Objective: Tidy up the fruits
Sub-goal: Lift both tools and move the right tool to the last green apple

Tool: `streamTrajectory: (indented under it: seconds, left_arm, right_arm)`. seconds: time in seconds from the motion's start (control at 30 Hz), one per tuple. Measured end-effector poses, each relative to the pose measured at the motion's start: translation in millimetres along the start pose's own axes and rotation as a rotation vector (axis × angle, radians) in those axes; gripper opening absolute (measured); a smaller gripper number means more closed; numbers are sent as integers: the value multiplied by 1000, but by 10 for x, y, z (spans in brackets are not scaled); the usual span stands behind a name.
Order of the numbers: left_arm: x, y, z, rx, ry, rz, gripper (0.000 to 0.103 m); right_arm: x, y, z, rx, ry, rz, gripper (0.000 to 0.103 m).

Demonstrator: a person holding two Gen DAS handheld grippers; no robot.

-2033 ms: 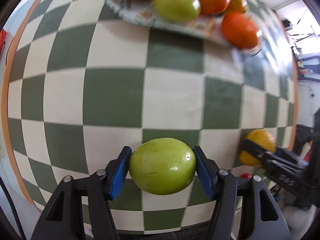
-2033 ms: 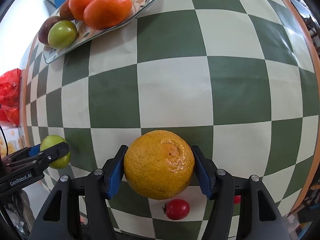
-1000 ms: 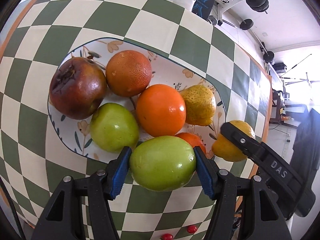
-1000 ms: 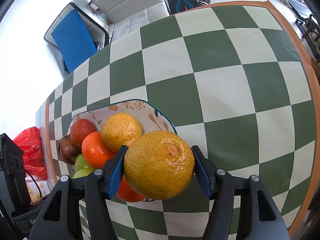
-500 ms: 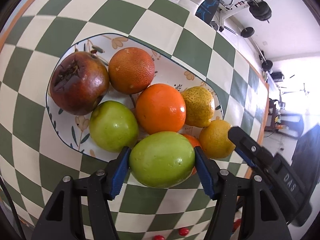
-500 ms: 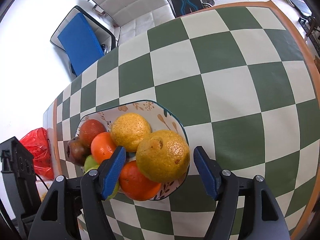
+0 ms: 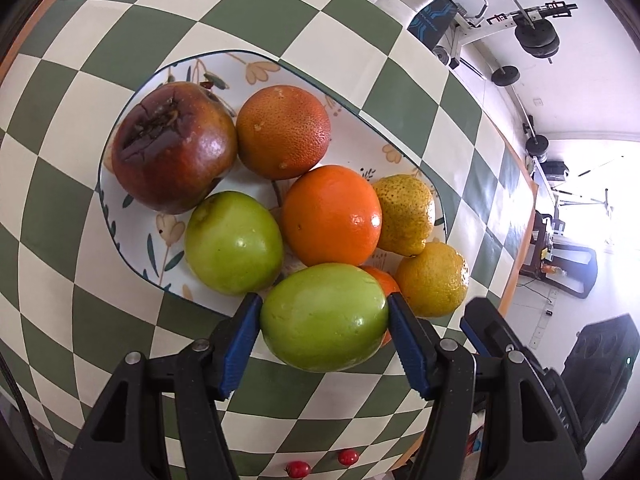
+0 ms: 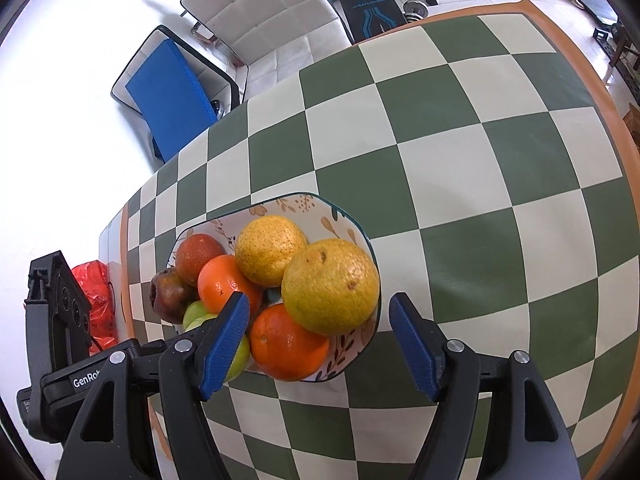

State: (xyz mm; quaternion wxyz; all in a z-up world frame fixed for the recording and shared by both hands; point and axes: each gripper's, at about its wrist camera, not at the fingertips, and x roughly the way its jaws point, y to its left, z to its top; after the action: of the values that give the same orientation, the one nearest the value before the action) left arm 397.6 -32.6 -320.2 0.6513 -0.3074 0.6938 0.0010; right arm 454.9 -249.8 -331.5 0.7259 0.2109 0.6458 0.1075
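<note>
My left gripper (image 7: 324, 330) is shut on a green fruit (image 7: 324, 318), held over the near edge of the floral plate (image 7: 132, 264). The plate holds a dark brown fruit (image 7: 174, 146), a second green fruit (image 7: 234, 242), oranges (image 7: 330, 214) and yellow citrus (image 7: 406, 212). My right gripper (image 8: 320, 346) is open and empty, its jaws wide on either side of the plate's near end. The yellow-orange citrus (image 8: 330, 286) it carried lies on the plate (image 8: 352, 344) among the other fruit. The right gripper's finger shows in the left wrist view beside that citrus (image 7: 434, 280).
The plate sits on a green and cream checkered tablecloth (image 8: 480, 184). Two small red fruits (image 7: 298, 468) lie near the table's front edge. Chairs (image 8: 256, 8) and gym gear stand beyond the far edge. A red bag (image 8: 94, 292) is left of the table.
Both grippers moved from the table to the plate. The right gripper opened and left its citrus on the plate, then drew back slightly. The left gripper lowered with the green fruit in its jaws.
</note>
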Motion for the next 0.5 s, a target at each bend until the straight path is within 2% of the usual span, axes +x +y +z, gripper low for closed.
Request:
streamTrajectory:
  seconds: [0.37,0.4,0.43,0.5]
  left_arm:
    - [-166,-96,-54,59,-70,43,65]
    - [-215,-124,-68,76,-82,44,67]
    - [-246,-140,-72,85,-93,48,74]
    - [-335,-177,-105,131,-138,92,84]
  right_arm:
    - [-107,-71,-120,1,-21,4,75]
    - [-123,-74,-132,1,-24,1,75]
    - [-144,-72,-142,-2,-30,-5,75]
    - [-206,-55,-181,-16,-48,-14,75]
